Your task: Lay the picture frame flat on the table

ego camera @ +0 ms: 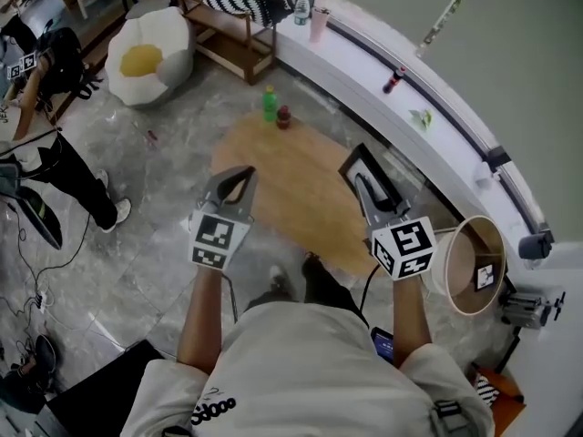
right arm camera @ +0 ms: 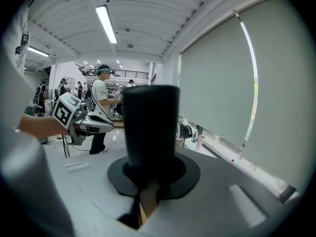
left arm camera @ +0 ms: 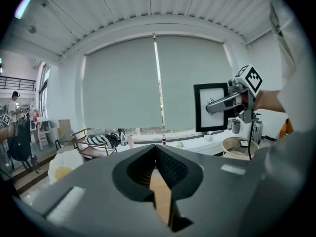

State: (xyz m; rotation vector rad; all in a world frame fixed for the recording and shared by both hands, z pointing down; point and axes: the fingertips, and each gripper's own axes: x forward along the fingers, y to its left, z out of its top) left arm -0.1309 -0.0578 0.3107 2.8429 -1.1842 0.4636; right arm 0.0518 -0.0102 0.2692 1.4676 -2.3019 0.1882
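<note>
The left gripper [ego camera: 239, 178] hangs empty with its jaws together, at 9 o'clock of the right gripper [ego camera: 363, 182]. The right jaws are clamped on one edge of the frame [ego camera: 372, 159]. It stands upright at their 12 o'clock, above the desk [ego camera: 291, 203]. Laying it flat likely means tipping and lowering it.
</note>
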